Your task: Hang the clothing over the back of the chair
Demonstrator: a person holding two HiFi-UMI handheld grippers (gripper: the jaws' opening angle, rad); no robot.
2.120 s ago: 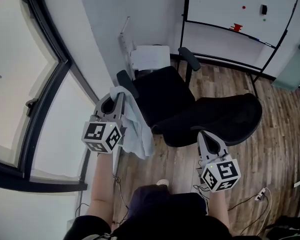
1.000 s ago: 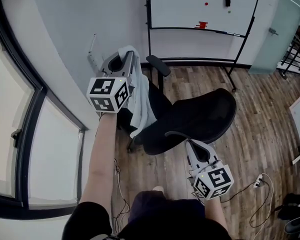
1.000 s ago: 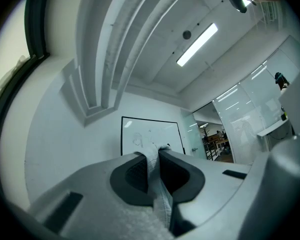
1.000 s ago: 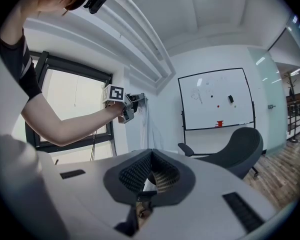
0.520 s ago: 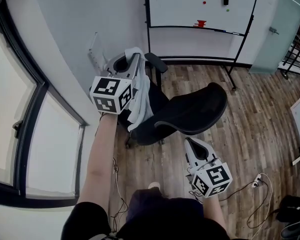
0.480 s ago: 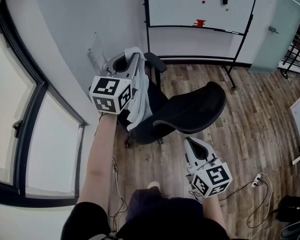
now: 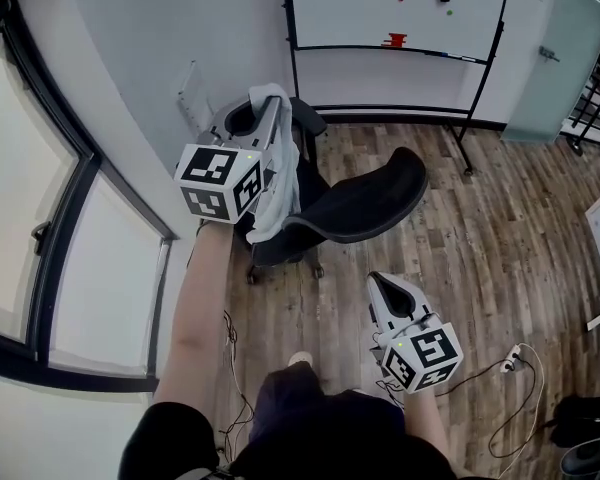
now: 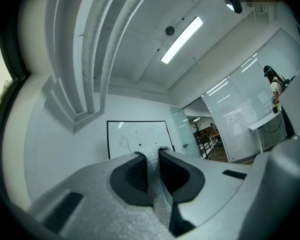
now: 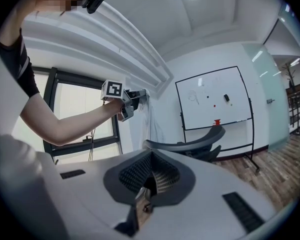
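The left gripper (image 7: 272, 108) is held out high on an outstretched arm, and its fingers (image 8: 140, 171) are pressed together on a fold of the pale grey-white fabric garment (image 7: 281, 163). In the left gripper view the cloth (image 8: 156, 184) runs up between the two dark pads and pokes out at their tips. From that grip the garment hangs down in a loose drape. In the head view it falls in front of the near side of the black mesh-backed office chair (image 7: 365, 196), close to one armrest (image 7: 306, 116); whether it touches the chair cannot be told. It does not lie over the backrest, whose curved top edge points off to the right, away from the cloth.

The right gripper (image 7: 379, 284) sits lower and nearer the body, well apart from the left one, above the brown wood-plank floor (image 7: 500, 218). In the right gripper view its ribbed fingers (image 9: 162, 171) meet at the tips with nothing between them. Past them stand the chair's backrest rim (image 9: 190, 143) and the left gripper (image 9: 134, 100) with the garment (image 9: 153, 121) hanging below it against the wall.

A white wheeled whiteboard (image 7: 380, 13) stands behind the chair, and a dark-framed window (image 7: 50, 228) runs along the left wall.
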